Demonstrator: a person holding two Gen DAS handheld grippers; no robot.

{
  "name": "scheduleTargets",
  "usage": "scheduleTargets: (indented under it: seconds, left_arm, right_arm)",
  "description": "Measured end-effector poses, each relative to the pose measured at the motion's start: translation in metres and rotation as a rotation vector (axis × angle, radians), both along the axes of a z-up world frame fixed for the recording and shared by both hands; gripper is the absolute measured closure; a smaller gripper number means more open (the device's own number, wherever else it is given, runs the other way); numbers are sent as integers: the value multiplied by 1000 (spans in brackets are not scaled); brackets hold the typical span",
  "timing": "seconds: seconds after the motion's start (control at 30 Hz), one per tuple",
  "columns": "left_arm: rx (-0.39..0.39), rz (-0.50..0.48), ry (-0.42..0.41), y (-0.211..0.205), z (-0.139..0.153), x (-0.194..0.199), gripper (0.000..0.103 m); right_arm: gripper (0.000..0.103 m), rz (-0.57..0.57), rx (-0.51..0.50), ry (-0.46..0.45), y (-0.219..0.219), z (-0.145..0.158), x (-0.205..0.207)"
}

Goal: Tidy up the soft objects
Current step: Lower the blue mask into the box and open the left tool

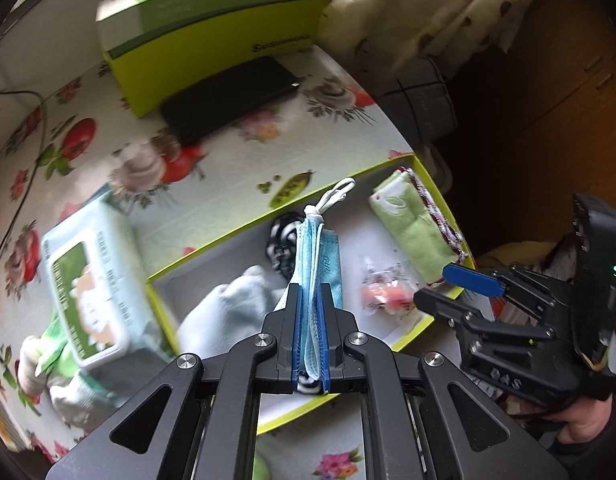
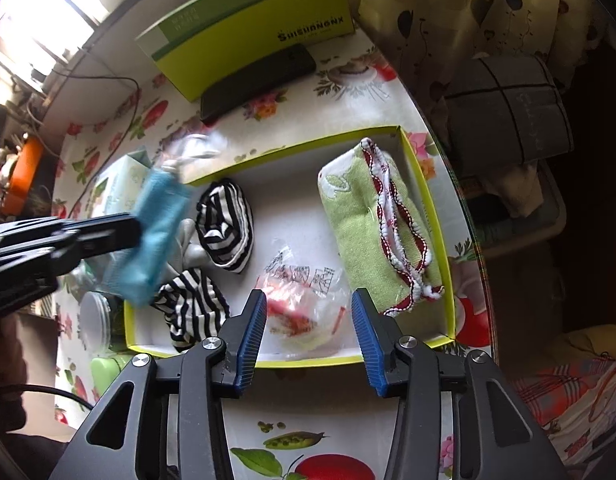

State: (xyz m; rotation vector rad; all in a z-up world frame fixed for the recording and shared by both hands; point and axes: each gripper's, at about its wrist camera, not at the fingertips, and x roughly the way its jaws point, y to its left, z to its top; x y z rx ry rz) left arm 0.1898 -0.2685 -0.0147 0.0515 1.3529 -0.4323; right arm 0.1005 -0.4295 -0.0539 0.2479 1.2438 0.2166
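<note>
A: We log the left gripper (image 1: pixel 309 320) first. Its jaws are nearly closed and clamped on a folded blue face mask (image 1: pixel 313 256); the mask runs forward past the fingertips, its white ear loops (image 1: pixel 335 196) knotted at the far end.

B: Agreed. We see the right gripper (image 2: pixel 309 328) with its jaws parted and nothing pressed between the pads. A clear plastic packet (image 2: pixel 304 300) with red contents lies beyond the gap, not touched.

A: Where is the mask relative to the tools?

B: It hangs over the yellow-rimmed tray (image 2: pixel 429 208), to the left of the right gripper and ahead of it, above the tray's left end.

A: We count inside the tray: one green folded towel (image 2: pixel 367 232) with red-and-white trim ahead and right of the right gripper, two black-and-white striped pieces (image 2: pixel 228 228) ahead and left, one packet, one pale grey cloth (image 1: pixel 228 308) under the left gripper.

B: Outside it, we note one wet-wipes pack (image 1: pixel 88 292) left of the left gripper, one green box (image 2: pixel 252 28) far ahead, one black phone (image 2: pixel 260 80) against it.
</note>
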Motion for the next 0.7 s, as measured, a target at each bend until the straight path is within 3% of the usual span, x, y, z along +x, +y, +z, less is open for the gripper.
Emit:
scheduleTargets:
  seconds: [0.23,0.37,0.53,0.6,0.7]
  left_arm:
    - [-16,-54,11,-29,-14,14,95]
    - [-79,-29,48,-40,-22,27,95]
    - [-93,11,93,-45,-36,36,88]
    - [-88,8,94,-44,-37,35,80]
    - [-72,0,77,-39,-32,30,79]
  right_arm:
    - [59,-19,18,-11,-5,4,-4]
    - [59,-31,21,-11,-9,5,-7]
    - [59,-41,22,-8,-13,6,-10]
    - [59,-42,23,-11,-15,8,-11]
    - [59,-40,22,-17,-14,11,-9]
